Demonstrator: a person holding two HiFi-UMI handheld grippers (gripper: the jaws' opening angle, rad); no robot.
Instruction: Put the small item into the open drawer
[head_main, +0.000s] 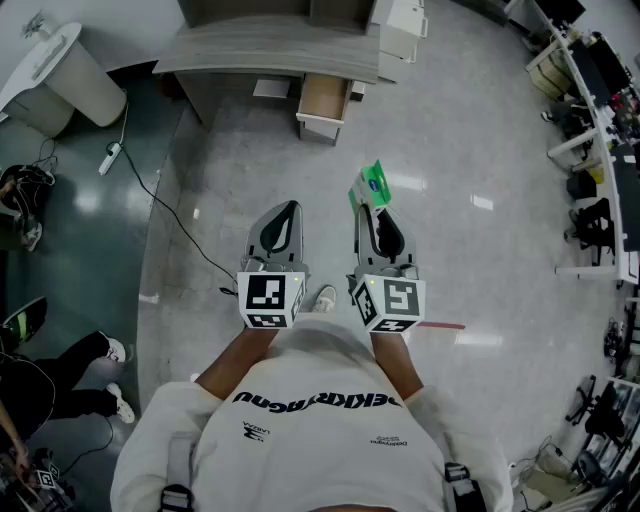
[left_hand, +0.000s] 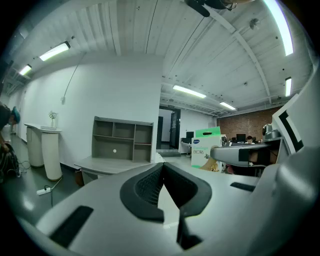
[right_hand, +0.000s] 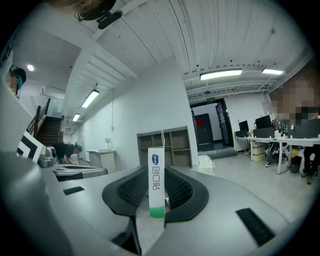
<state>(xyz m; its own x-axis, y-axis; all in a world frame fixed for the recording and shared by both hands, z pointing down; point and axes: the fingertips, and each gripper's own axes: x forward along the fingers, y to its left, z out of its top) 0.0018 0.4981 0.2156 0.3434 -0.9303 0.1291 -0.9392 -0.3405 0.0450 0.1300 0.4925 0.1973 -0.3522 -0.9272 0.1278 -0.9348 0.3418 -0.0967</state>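
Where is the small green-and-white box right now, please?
The box is clamped in the right gripper, mid head view, well short of the open drawer.

- Glossy pale grey floor (head_main: 480, 150), darker teal strip (head_main: 90, 230) at left.
- Grey desk (head_main: 270, 45) with shelf unit (left_hand: 122, 140) against white wall (left_hand: 115, 90).
- Long ceiling strip lights (left_hand: 52, 51) lit.

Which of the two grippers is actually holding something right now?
The right gripper: its fingers clamp a slim green-and-white box. The left gripper has its fingers shut together with nothing between them.
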